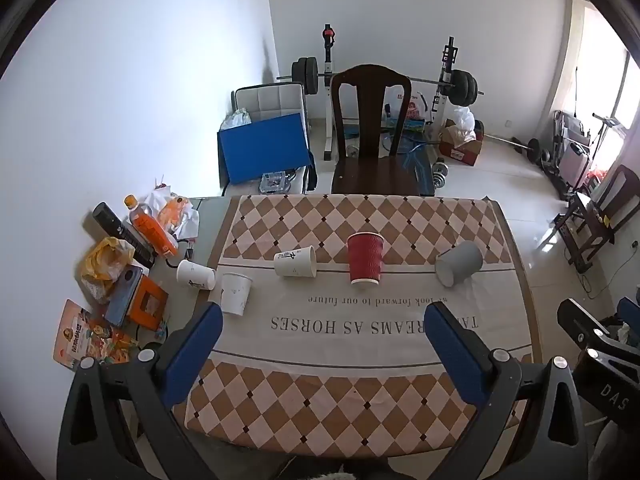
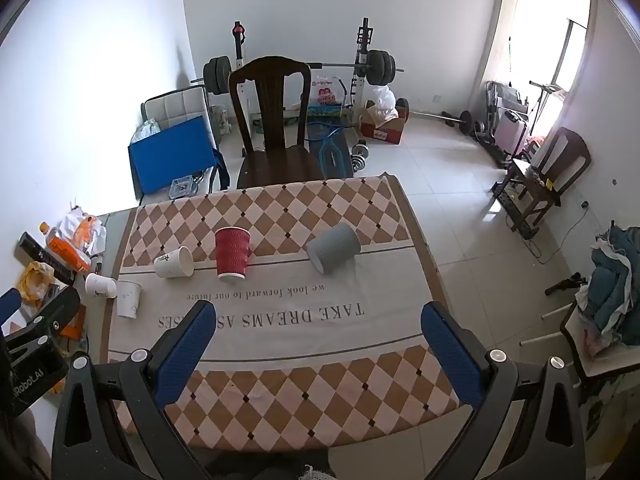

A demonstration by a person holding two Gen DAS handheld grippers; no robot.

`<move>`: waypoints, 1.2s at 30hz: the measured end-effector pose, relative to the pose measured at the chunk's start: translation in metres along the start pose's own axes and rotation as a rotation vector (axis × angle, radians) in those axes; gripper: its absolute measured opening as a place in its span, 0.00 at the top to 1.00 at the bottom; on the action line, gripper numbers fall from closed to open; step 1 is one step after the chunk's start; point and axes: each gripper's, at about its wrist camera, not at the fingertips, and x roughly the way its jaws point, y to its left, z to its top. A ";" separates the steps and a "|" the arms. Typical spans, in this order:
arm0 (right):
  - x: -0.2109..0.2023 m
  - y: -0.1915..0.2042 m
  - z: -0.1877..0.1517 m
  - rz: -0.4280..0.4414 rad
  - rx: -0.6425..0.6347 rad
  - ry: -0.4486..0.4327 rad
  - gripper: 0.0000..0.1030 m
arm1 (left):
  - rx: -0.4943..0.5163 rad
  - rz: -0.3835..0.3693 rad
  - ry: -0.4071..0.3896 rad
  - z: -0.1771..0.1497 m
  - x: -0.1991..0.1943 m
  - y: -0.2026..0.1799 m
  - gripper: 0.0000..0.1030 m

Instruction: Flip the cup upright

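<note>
A red ribbed paper cup (image 1: 365,258) (image 2: 232,254) stands in the middle of the checked cloth. A grey cup (image 1: 459,263) (image 2: 334,253) lies on its side to its right. A white cup (image 1: 295,261) (image 2: 174,263) lies on its side to its left. Another white cup (image 1: 236,293) (image 2: 129,298) stands at the cloth's left edge, and a third (image 1: 195,275) (image 2: 100,285) lies beside it on the bare table. My left gripper (image 1: 322,322) is open, near the front, well short of the cups. My right gripper (image 2: 320,320) is open too, also short of them.
The table (image 1: 208,216) holds clutter at its left: an orange bottle (image 1: 150,226), a yellow bag (image 1: 106,262), a phone (image 1: 124,300), packets. A dark wooden chair (image 1: 372,136) stands behind the far edge. Gym equipment and boxes fill the room behind. The right gripper's body (image 1: 596,360) shows at right.
</note>
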 end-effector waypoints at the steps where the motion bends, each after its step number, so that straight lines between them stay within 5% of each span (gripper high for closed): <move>1: 0.000 0.000 0.000 0.000 -0.001 -0.004 0.00 | 0.001 0.001 0.000 0.000 0.000 0.000 0.00; 36: -0.006 0.015 0.007 -0.002 -0.009 0.002 0.00 | 0.000 0.000 0.017 0.000 0.001 0.000 0.00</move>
